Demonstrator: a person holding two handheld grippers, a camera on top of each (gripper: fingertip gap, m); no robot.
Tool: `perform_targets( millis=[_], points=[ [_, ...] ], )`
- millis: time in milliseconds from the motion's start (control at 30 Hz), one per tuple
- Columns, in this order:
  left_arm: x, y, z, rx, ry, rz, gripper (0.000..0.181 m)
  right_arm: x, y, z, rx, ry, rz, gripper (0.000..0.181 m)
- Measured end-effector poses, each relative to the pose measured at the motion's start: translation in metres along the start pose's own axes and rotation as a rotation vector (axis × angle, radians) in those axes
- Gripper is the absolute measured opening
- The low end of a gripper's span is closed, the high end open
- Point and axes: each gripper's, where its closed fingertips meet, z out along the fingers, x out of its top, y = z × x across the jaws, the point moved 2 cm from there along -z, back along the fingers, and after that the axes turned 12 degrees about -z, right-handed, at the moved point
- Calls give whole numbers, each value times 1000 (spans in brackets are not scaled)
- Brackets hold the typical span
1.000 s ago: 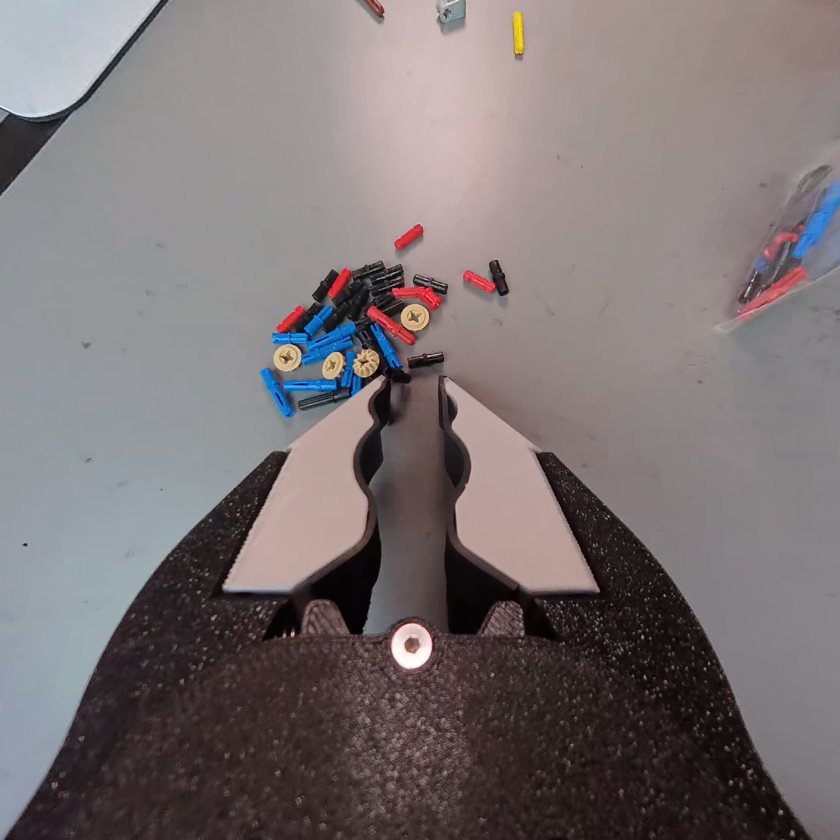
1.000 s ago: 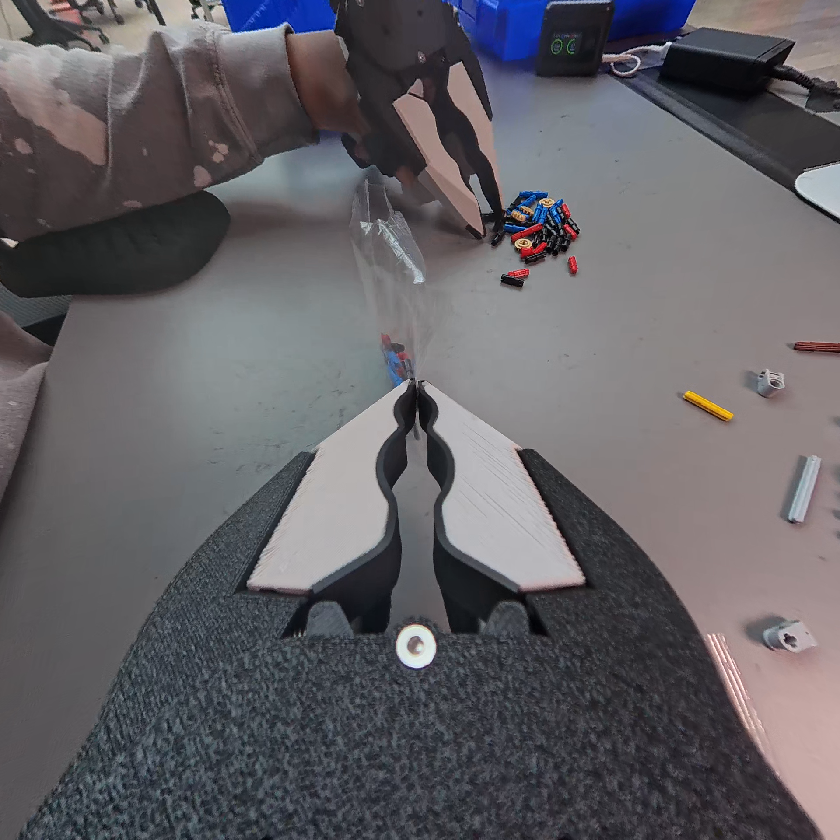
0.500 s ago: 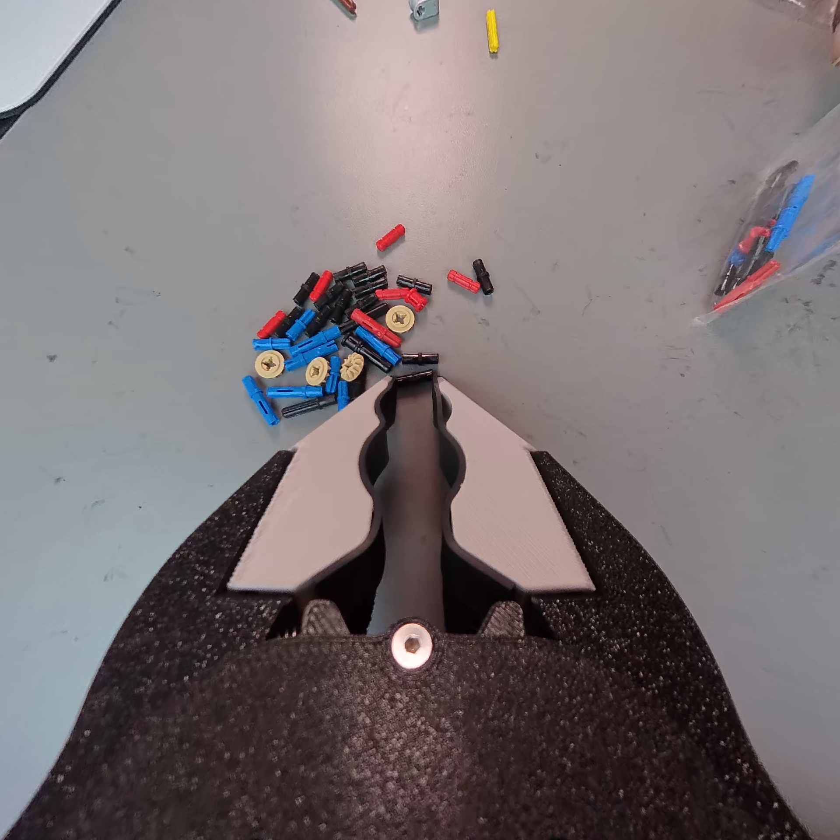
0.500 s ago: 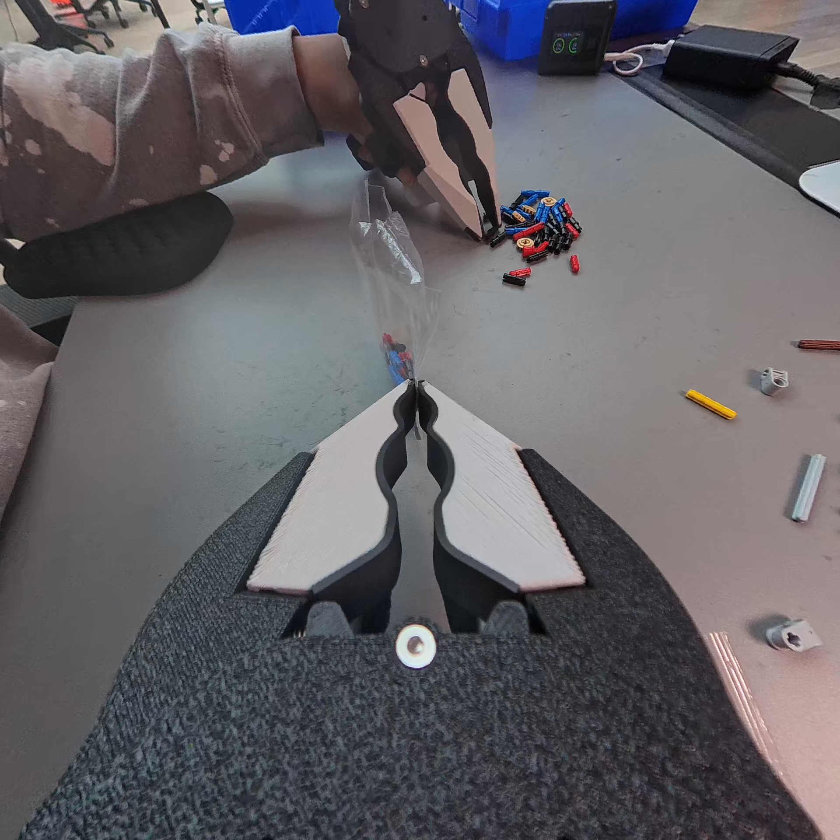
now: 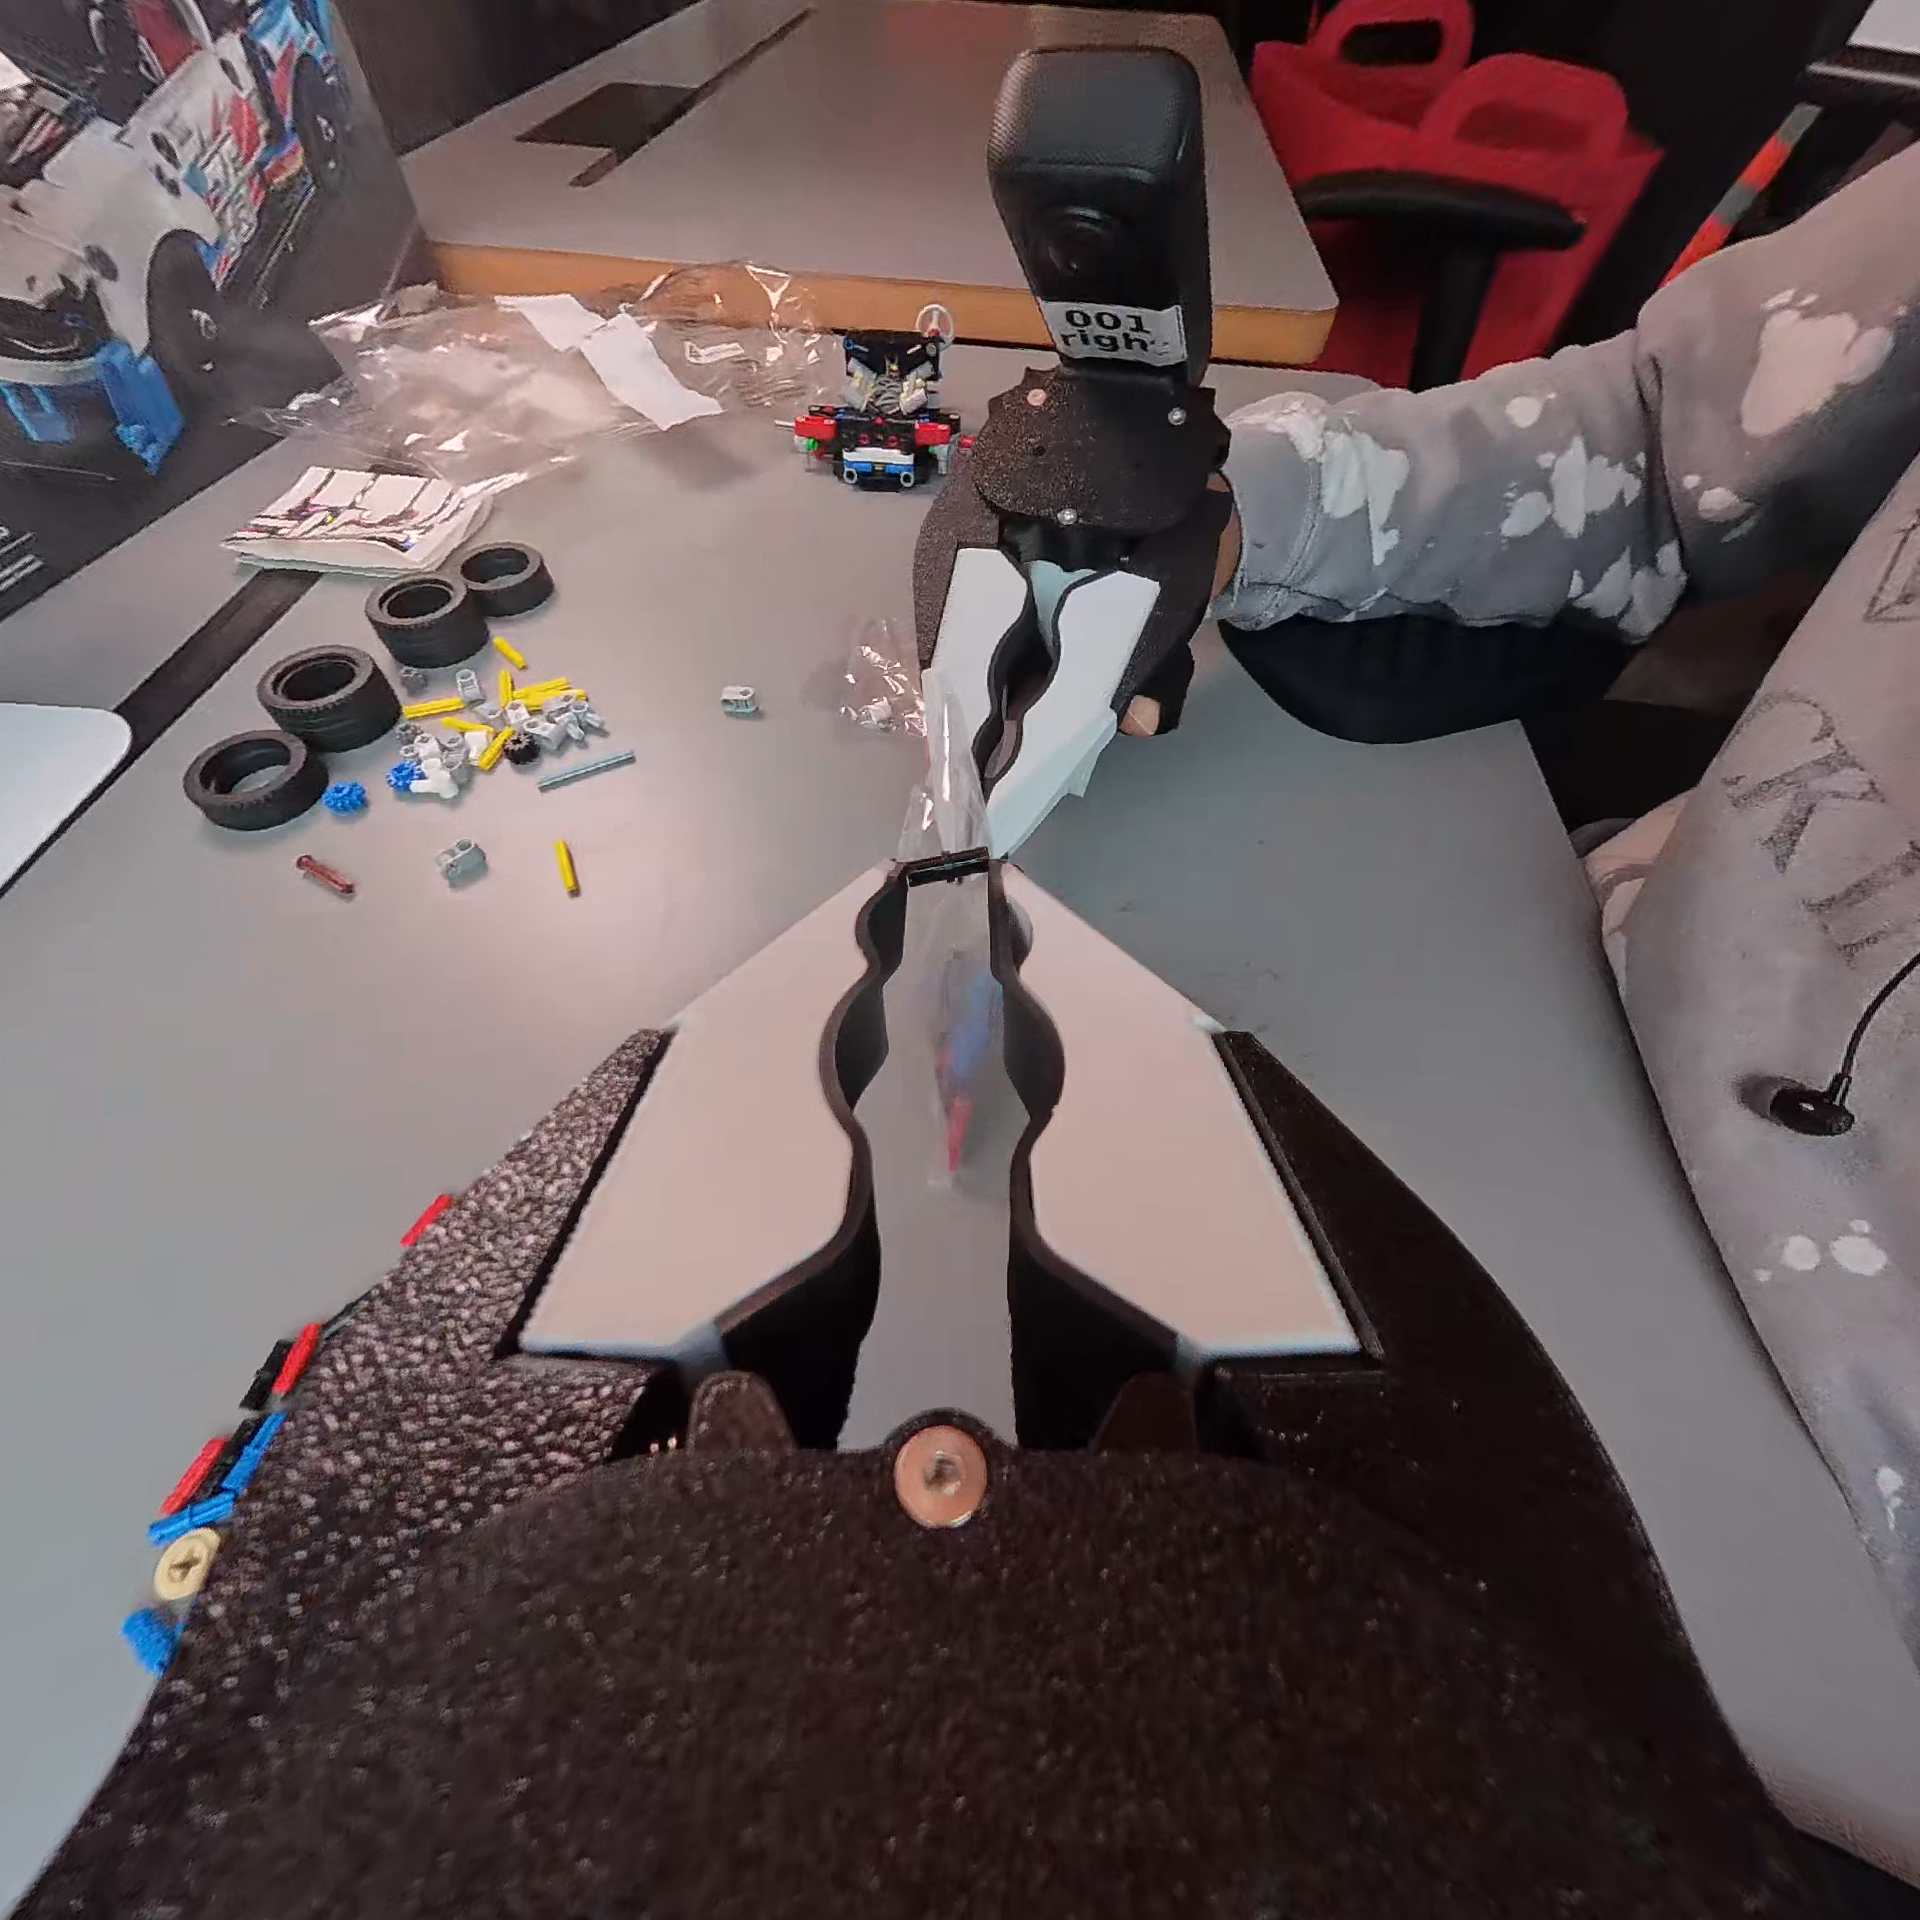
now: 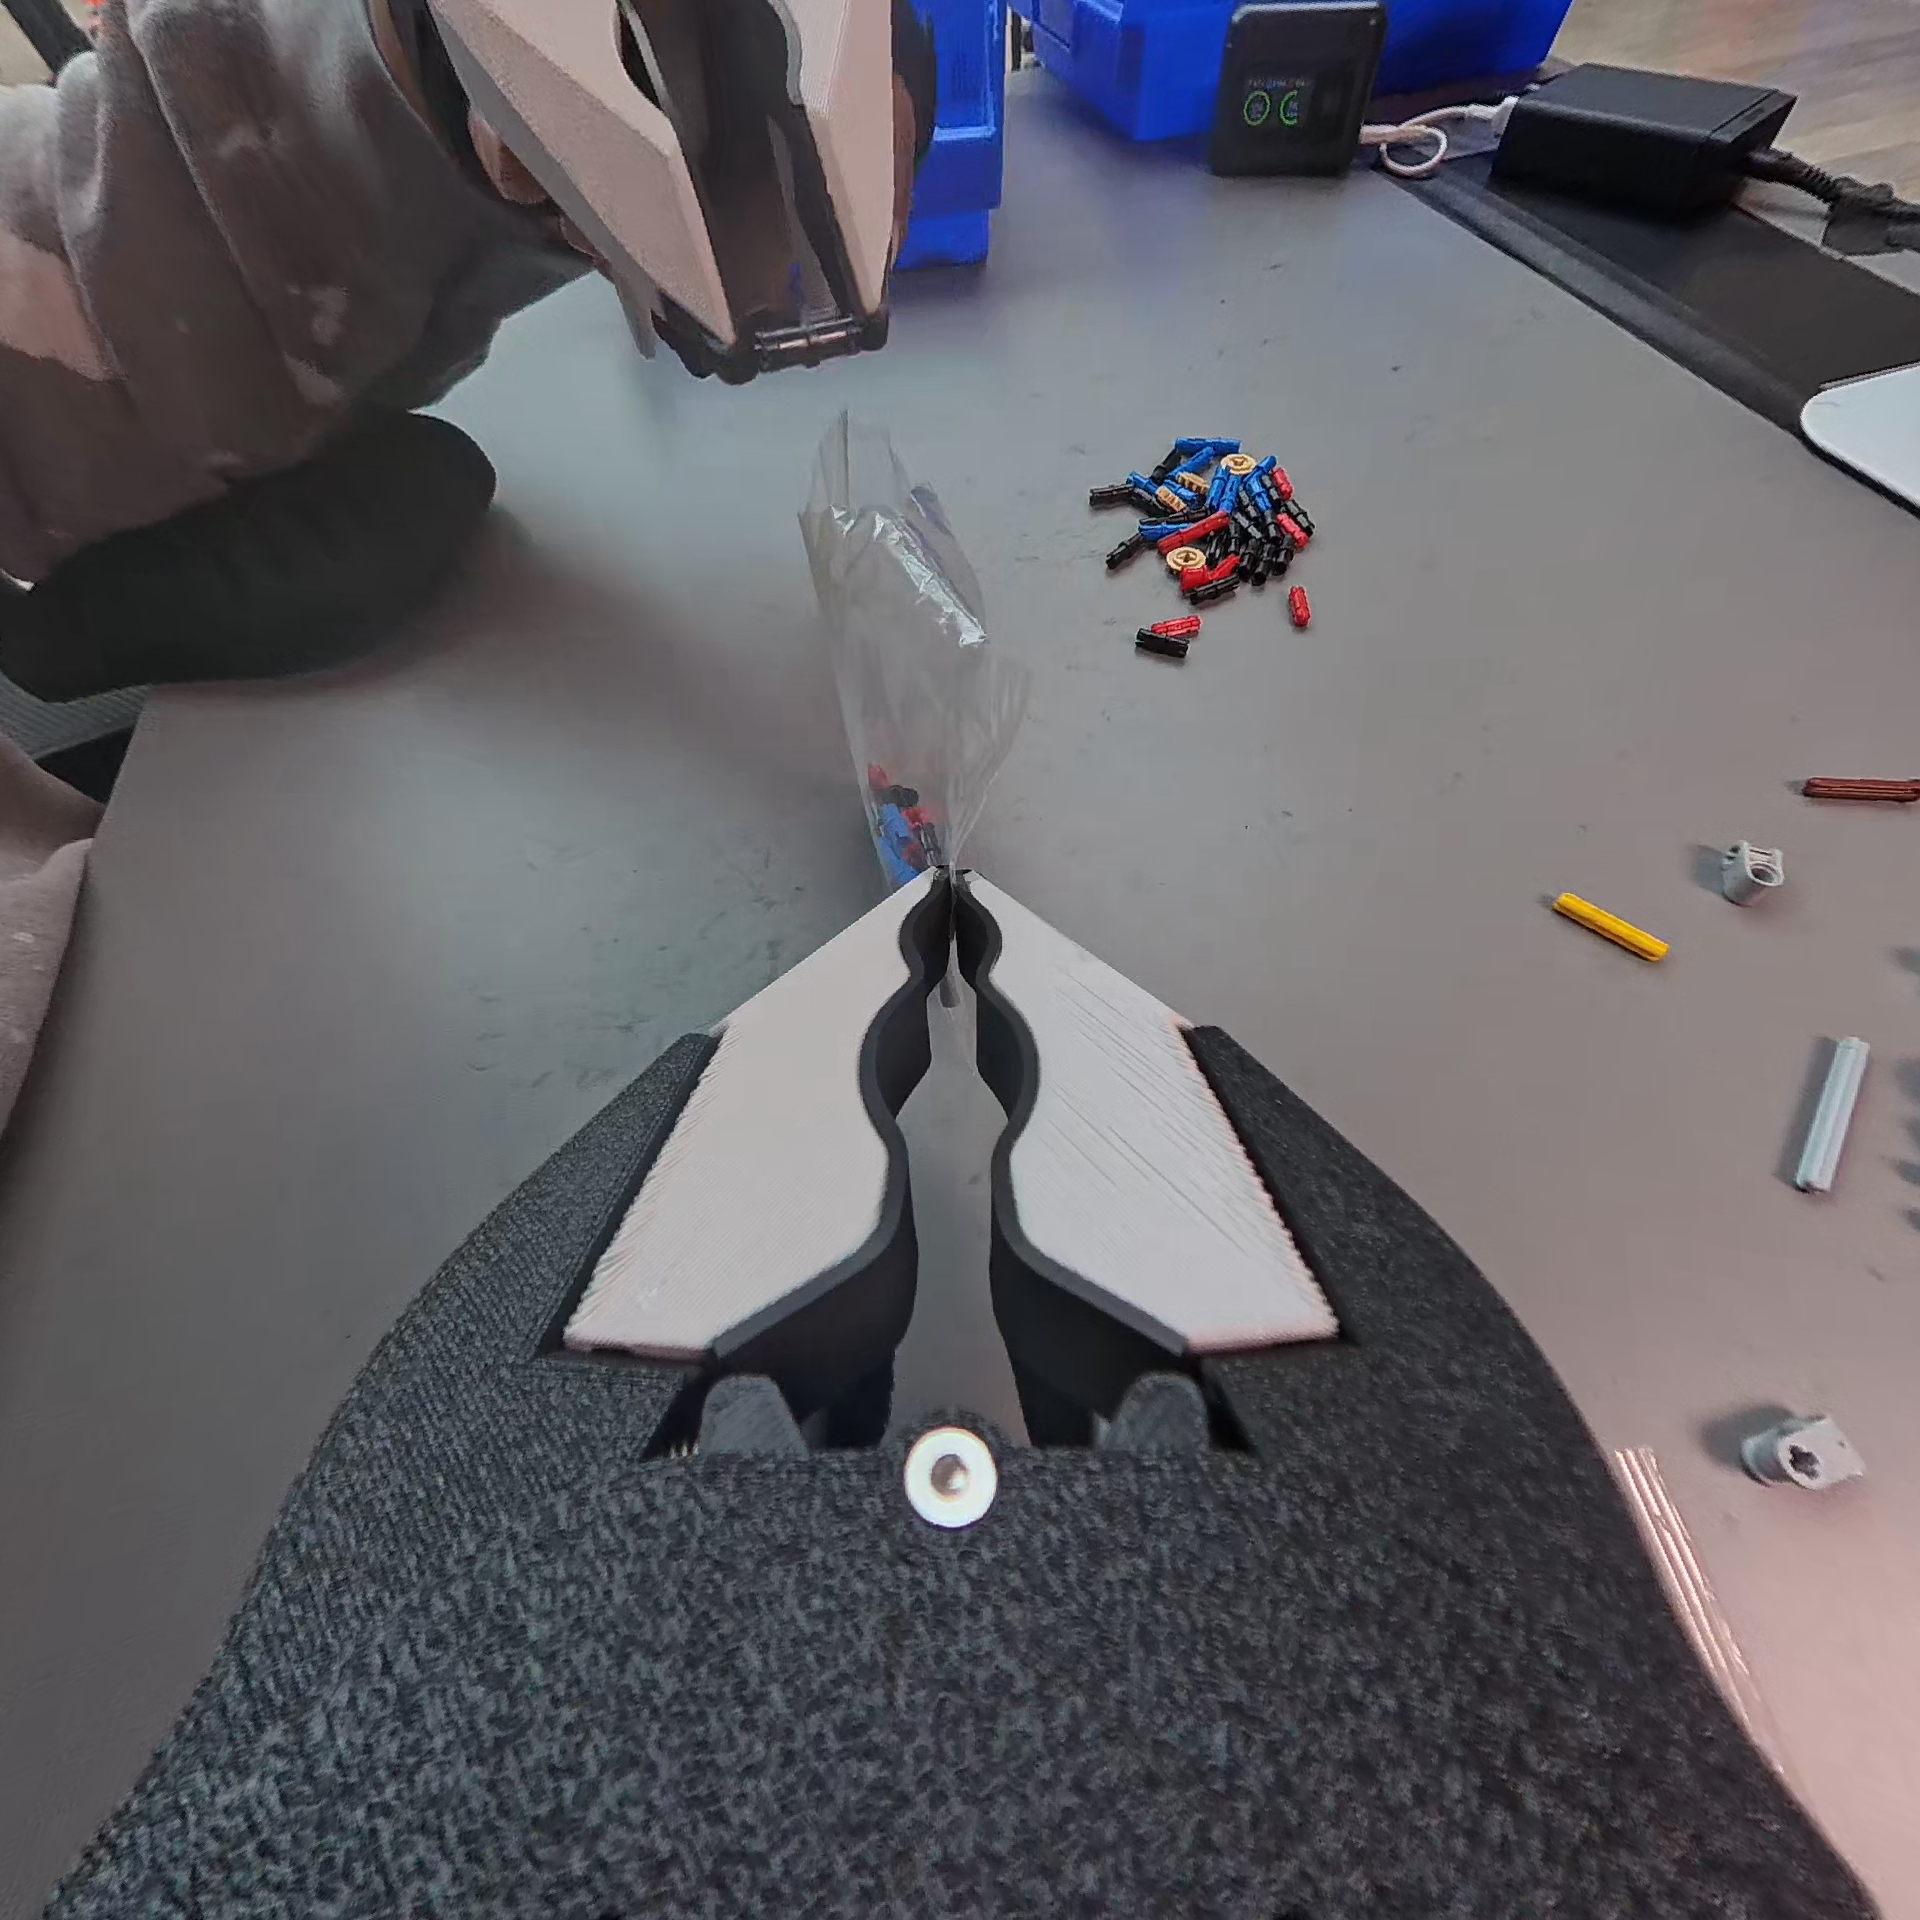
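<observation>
The left gripper [image 5: 945, 868] pinches a small black peg [image 5: 945, 865] sideways between its two tips. The fingers stand a little apart, only as wide as the peg. It is up off the grey table [image 5: 312, 1039], above the top of a clear plastic bag [image 5: 961, 1029].

The right gripper [image 6: 951, 881] has its tips pressed together on one corner of the bag [image 6: 914, 665]. The bag stands up from the tips, and a few red, blue and black pegs lie in its lower end, just beyond the tips.

A pile of loose pegs [image 6: 1216, 525] in blue, red and black, with some tan round pieces, lies on the table to the right of the bag, near it but not touching. A yellow stick [image 6: 1610, 927], a grey stick [image 6: 1831, 1114] and a brown stick [image 6: 1860, 790] lie farther right.

In the left wrist view, four black tyres [image 5: 332, 696] sit far to the left with a heap of small yellow and grey bits [image 5: 499, 717] beside them. A small half-built toy car [image 5: 883, 436], empty clear bags [image 5: 499, 364] and a booklet [image 5: 364, 520] lie at the back of the table.
</observation>
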Motion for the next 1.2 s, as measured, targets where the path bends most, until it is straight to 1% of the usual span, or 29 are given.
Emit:
perform_targets(
  millis=[133,267,367,433,467,533,600,667,833,900,1000,1067,1133,1167,1200],
  points=[
    [-6,-5,9,42,-35,2,17,0,-1,0,0,0,-2,0],
    [-7,-5,8,35,-32,-3,21,0,-1,0,1,1,2,0],
    [-1,-22,-11,115,16,-21,21,0,0,0,1,2,5,0],
    [-4,-53,-36,250,47,-96,21,0,-1,0,2,1,0,0],
    [-15,-75,-50,339,28,-141,22,0,-1,0,3,1,0,0],
    [-52,-113,-72,495,-85,-248,24,0,-1,0,5,1,4,0],
    [-84,-129,-80,544,-168,-345,25,0,-1,0,6,2,5,0],
    [-100,-136,-81,576,-197,-387,25,0,-1,0,3,1,2,0],
    [-109,-140,-64,576,-230,-423,26,0,-1,0,1,1,5,0],
    [-113,-142,-60,604,-257,-415,26,0,-1,0,1,1,3,0],
    [-114,-146,-61,653,-279,-383,14,0,-1,0,3,1,4,0],
    [-115,-145,-62,648,-295,-356,5,0,-1,-1,3,1,4,0],
    [-110,-136,-60,589,-294,-314,5,0,-2,0,3,1,2,0],
    [-98,-125,-57,521,-252,-286,5,0,-2,0,2,0,1,0],
    [-82,-110,-53,438,-191,-253,4,0,-2,0,3,0,2,0]
  ],
)
